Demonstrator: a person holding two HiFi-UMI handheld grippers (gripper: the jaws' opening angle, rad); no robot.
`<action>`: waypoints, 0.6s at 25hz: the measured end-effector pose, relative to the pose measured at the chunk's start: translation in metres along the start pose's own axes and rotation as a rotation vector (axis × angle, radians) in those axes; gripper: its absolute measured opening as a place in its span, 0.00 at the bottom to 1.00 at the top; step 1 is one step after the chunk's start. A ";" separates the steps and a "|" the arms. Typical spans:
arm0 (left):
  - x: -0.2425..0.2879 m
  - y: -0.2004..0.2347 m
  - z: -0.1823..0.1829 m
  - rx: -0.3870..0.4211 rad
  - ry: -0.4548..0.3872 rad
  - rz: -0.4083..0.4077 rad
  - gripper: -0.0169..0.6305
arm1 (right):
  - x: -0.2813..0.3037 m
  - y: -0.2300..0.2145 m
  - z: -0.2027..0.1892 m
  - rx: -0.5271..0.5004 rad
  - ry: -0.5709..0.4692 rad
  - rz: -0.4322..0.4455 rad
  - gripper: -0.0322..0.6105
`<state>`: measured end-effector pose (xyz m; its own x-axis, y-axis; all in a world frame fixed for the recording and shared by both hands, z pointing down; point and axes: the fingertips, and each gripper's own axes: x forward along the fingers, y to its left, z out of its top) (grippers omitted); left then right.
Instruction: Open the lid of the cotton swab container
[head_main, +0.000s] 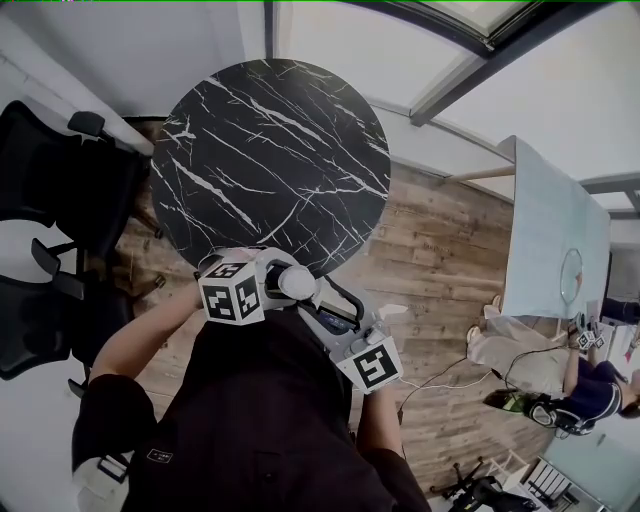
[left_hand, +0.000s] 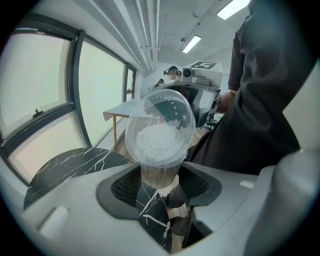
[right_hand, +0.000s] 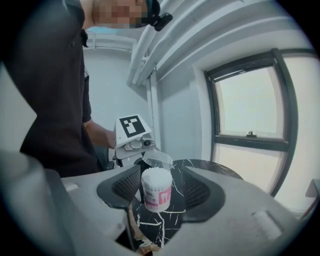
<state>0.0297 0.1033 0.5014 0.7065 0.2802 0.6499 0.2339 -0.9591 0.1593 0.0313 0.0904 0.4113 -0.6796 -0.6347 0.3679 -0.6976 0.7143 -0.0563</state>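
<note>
Pinching swab container (left_hand: 159, 135) by marble table (head_main: 270, 150), left hand-held gripper (left_hand: 160, 176); right hand-held gripper (right_hand: 157, 186) spread.

- Cotton swab container (right_hand: 157, 190), between the right gripper's (right_hand: 161, 170) fingers (right_hand: 125, 187): clear plastic, white swab heads, pink-and-white label.
- Lid (right_hand: 157, 161), just beyond those fingertips: colourless, see-through.
- Pads (left_hand: 125, 186) on the left gripper's (left_hand: 159, 167) fingers: black, finely ribbed, with pale grey shells around them.
- Marker cube (right_hand: 131, 126), further out past the fingertips: white with a black square pattern.
- Table (left_hand: 65, 167), left of the left fingers: black marble with thin white veins.
- Floor (head_main: 440, 260): brown-grey wood planks.
- Person's shirt (head_main: 260, 420), behind the fingers: black.
</note>
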 end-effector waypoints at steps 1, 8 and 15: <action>0.002 -0.002 -0.002 0.006 0.011 -0.012 0.40 | 0.000 0.004 0.000 -0.040 0.021 0.009 0.44; 0.011 -0.021 -0.016 0.096 0.112 -0.158 0.40 | -0.005 0.015 0.000 -0.265 0.123 0.084 0.42; 0.014 -0.036 -0.013 0.171 0.136 -0.248 0.40 | -0.008 0.022 -0.007 -0.434 0.206 0.196 0.39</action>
<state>0.0227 0.1409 0.5141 0.5212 0.4854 0.7020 0.5044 -0.8387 0.2054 0.0234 0.1134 0.4135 -0.6988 -0.4362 0.5670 -0.3733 0.8985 0.2312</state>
